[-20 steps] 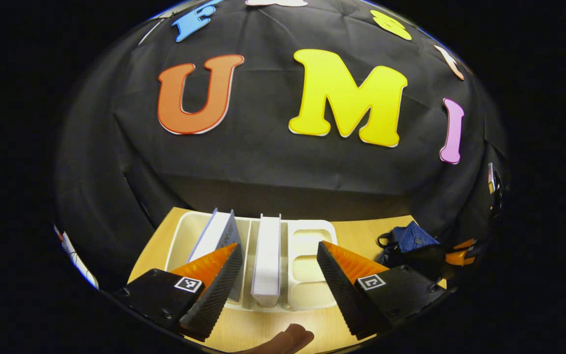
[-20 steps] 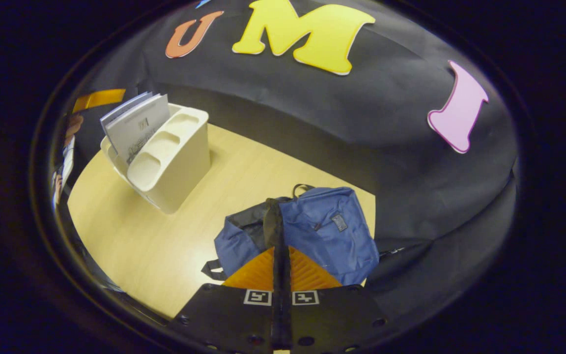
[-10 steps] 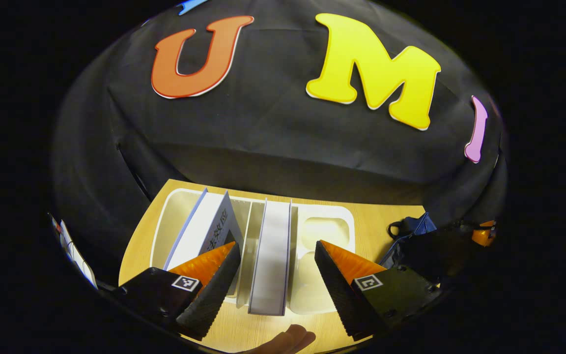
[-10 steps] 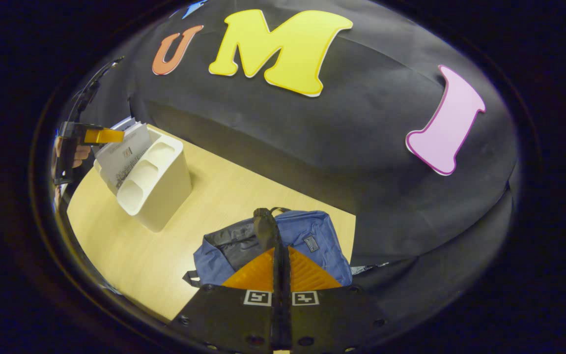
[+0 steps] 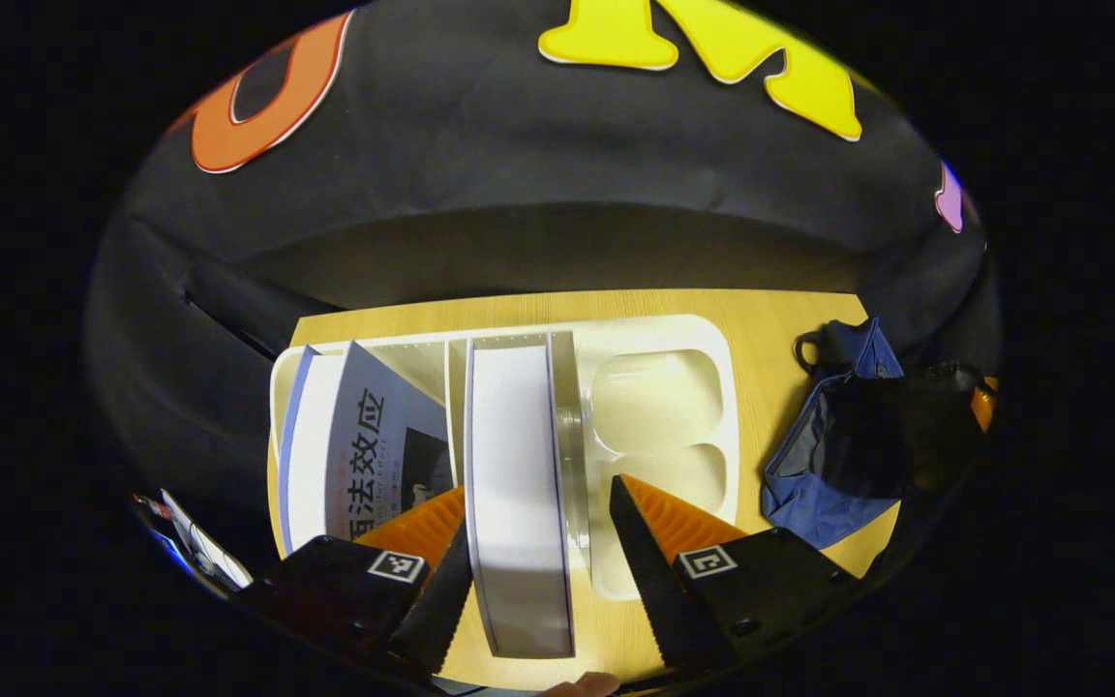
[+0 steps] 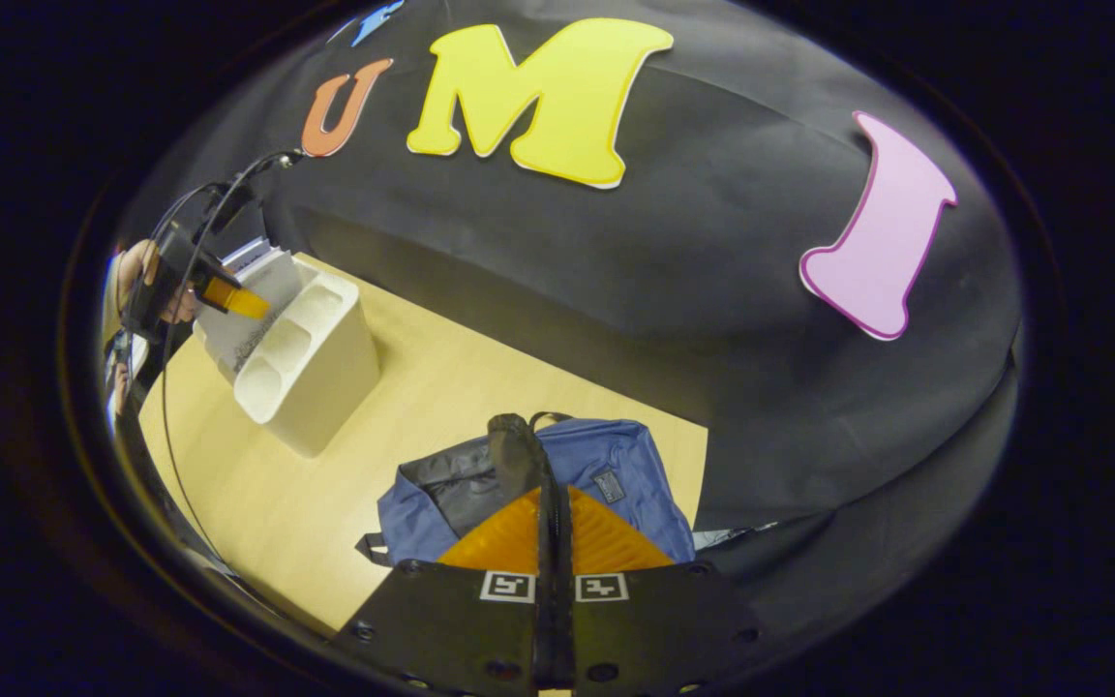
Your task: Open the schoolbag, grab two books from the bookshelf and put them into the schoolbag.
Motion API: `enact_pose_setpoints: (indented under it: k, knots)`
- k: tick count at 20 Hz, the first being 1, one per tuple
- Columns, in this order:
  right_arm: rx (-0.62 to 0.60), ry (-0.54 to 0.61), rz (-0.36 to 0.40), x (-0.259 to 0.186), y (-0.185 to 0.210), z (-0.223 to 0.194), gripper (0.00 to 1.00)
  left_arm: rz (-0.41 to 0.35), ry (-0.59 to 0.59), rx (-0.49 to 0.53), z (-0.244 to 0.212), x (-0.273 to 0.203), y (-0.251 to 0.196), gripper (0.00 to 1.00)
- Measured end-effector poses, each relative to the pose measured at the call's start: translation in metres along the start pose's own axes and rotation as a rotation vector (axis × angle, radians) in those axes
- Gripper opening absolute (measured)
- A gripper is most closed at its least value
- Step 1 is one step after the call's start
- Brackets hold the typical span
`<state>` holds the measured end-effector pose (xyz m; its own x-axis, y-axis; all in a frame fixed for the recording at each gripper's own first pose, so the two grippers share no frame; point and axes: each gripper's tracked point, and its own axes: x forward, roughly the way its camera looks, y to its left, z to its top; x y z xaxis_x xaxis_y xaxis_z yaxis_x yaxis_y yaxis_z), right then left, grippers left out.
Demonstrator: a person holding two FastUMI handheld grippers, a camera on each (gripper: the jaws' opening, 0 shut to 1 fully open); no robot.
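A white bookshelf [image 5: 659, 334] stands on the wooden table and holds two books. A grey-covered book [image 5: 369, 450] leans in its left slot. A second book [image 5: 517, 465], white page edges up, stands upright in the middle slot between the fingers of my open left gripper [image 5: 538, 557], which do not press it. The blue schoolbag [image 6: 630, 465] lies on the table with its dark inside showing. My right gripper [image 6: 543, 496] is shut on the bag's black opening edge [image 6: 514, 447] and holds it up. From the right gripper view, the left gripper [image 6: 228, 295] hangs over the bookshelf [image 6: 316, 373].
The schoolbag [image 5: 833, 455] lies to the right of the shelf in the left gripper view. The shelf's right side has two empty round-cornered compartments [image 5: 659, 402]. A hand [image 6: 136, 271] holds the left gripper. Bare tabletop [image 6: 422, 368] separates shelf and bag.
My left gripper has moved forward and tipped down over the shelf, so the upright book now lies between its fingers. My right gripper keeps its hold on the bag's edge, almost still.
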<state>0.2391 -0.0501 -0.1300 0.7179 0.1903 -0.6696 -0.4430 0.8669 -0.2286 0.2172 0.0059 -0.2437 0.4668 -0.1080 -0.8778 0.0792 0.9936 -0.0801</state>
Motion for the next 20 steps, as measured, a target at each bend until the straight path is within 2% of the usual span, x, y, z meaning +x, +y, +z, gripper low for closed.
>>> enact_pose_setpoints:
  k: [2,4,6,8,9,10,12,13,15,18,20]
  knots:
    - [0.008,-0.009,0.012,0.0,-0.002,0.0,0.01,0.046,0.075,-0.003,-0.007,0.004,0.008,0.67]
    - [0.007,-0.013,0.02,0.001,-0.005,-0.002,0.01,0.09,0.113,0.004,-0.01,0.008,0.017,0.62]
    - [0.014,-0.011,0.028,0.002,-0.007,-0.006,0.0,0.075,0.133,-0.002,-0.014,0.008,0.013,0.58]
    - [0.018,-0.01,0.036,0.004,-0.008,-0.008,0.01,0.094,0.145,-0.02,-0.017,0.006,0.014,0.53]
    - [0.017,-0.013,0.039,0.003,-0.008,-0.009,0.0,0.093,0.148,-0.031,-0.018,0.002,0.009,0.55]
    - [0.017,-0.014,0.042,0.003,-0.008,-0.009,0.01,0.096,0.158,-0.047,-0.021,0.0,0.008,0.49]
    - [0.025,-0.01,0.049,0.003,-0.008,-0.01,0.0,0.102,0.174,-0.074,-0.028,-0.012,0.004,0.47]
    - [0.029,-0.008,0.054,0.003,-0.007,-0.012,0.0,0.096,0.172,-0.075,-0.031,-0.019,0.004,0.51]
    - [0.034,-0.009,0.065,0.003,-0.006,-0.014,0.01,0.078,0.152,-0.081,-0.033,-0.037,0.002,0.46]
    - [0.04,-0.01,0.077,0.001,-0.006,-0.018,0.01,0.092,0.123,-0.107,-0.044,-0.073,0.009,0.46]
    - [0.053,-0.007,0.088,0.0,-0.004,-0.022,0.01,0.076,0.105,-0.142,-0.055,-0.096,0.01,0.46]
